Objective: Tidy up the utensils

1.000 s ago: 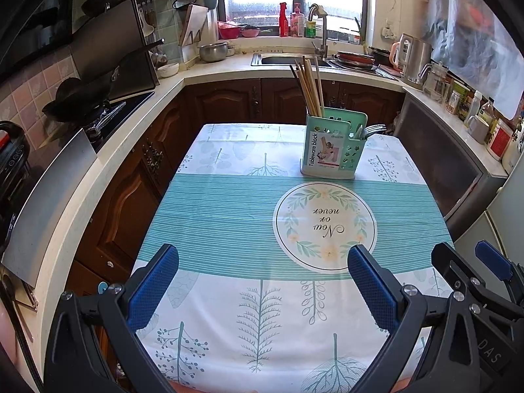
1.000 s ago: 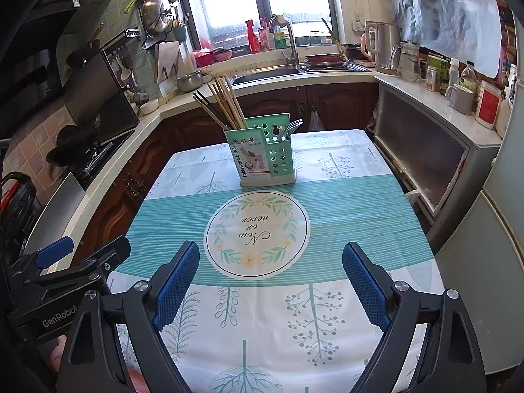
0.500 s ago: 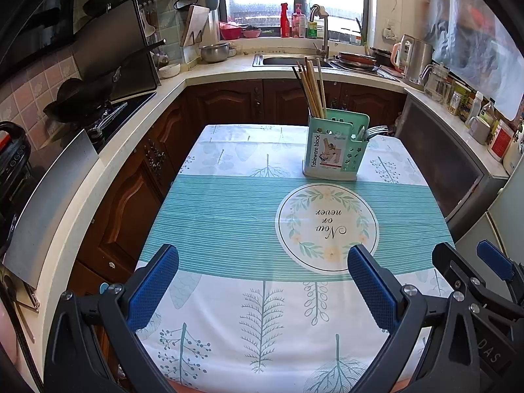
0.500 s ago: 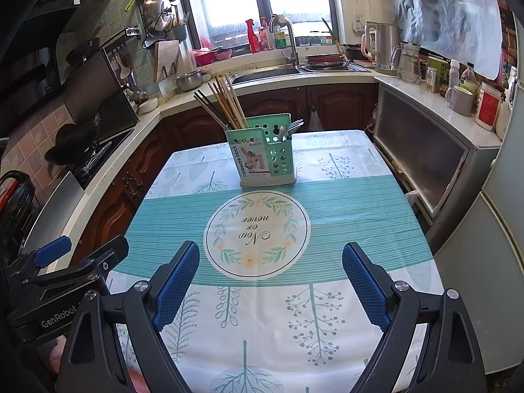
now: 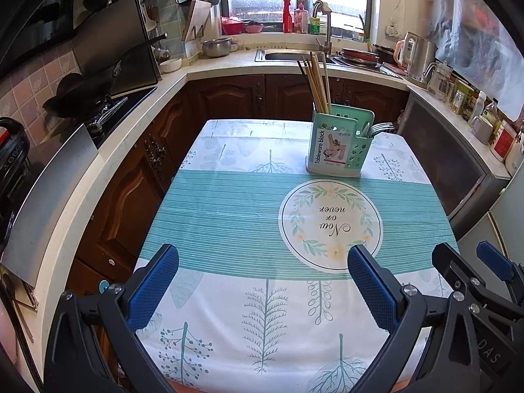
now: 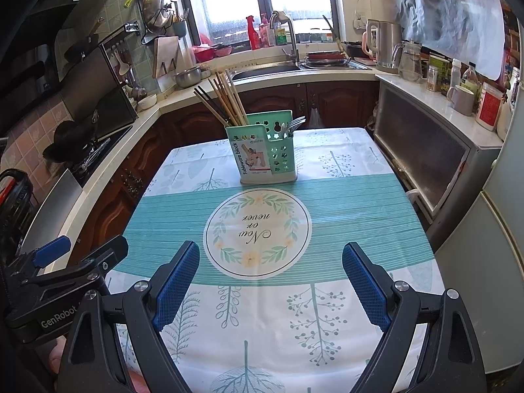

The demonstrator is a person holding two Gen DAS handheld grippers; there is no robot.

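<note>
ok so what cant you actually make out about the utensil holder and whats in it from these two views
- Utensil holder inside: hidden by its own walls in both views.
- Chopsticks: lower ends hidden in the holder; exact count unclear, they overlap.
- Forks: only the tines show; handles hidden, count too small to tell.
- Holder's label: small print unreadable.

A mint-green plastic utensil holder (image 6: pixel 267 150) with a label reading "Tableware block" stands upright on the far half of the table, with wooden and dark chopsticks (image 6: pixel 222 101) leaning left in its taller compartment and metal forks (image 6: pixel 294 123) in the lower one.
</note>
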